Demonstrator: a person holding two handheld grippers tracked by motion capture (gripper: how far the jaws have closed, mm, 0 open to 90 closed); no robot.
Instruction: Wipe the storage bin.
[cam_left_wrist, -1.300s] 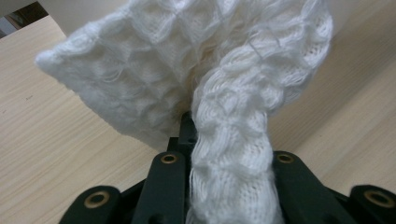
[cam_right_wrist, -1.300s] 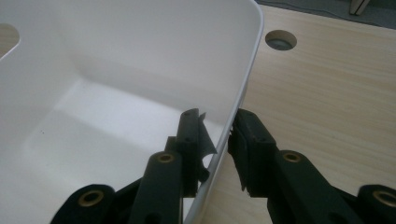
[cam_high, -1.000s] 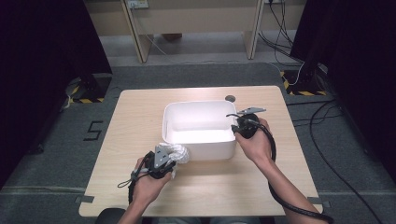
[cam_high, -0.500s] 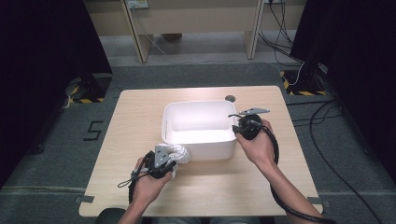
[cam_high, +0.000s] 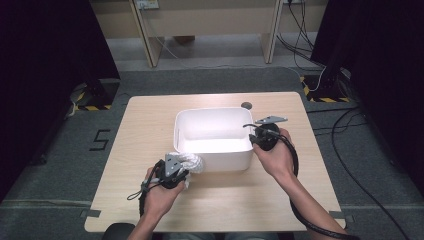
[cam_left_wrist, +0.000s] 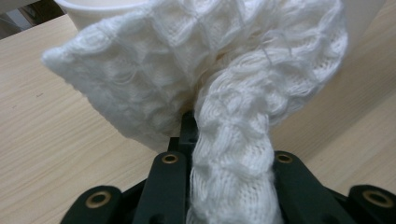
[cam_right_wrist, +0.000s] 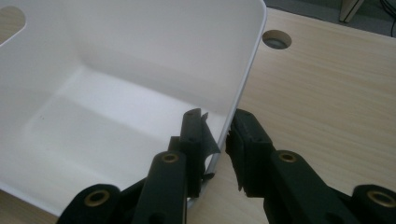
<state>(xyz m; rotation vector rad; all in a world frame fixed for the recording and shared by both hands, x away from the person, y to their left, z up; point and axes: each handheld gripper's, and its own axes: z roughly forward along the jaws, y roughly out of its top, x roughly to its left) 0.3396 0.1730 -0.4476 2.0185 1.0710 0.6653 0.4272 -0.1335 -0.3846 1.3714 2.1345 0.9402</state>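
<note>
White knitted cloth (cam_left_wrist: 219, 88) is bunched in your left gripper (cam_high: 176, 171), whose jaws are clamped tight on a twisted fold of it; it hangs just beside the near left corner of the white tub (cam_high: 214, 137), above the wooden table (cam_high: 150, 120). Your right gripper (cam_right_wrist: 217, 140) straddles the tub's right wall, one jaw inside, one outside. Its jaws have just been closing with that wall between them, and you can see a thin gap on the outer side.
</note>
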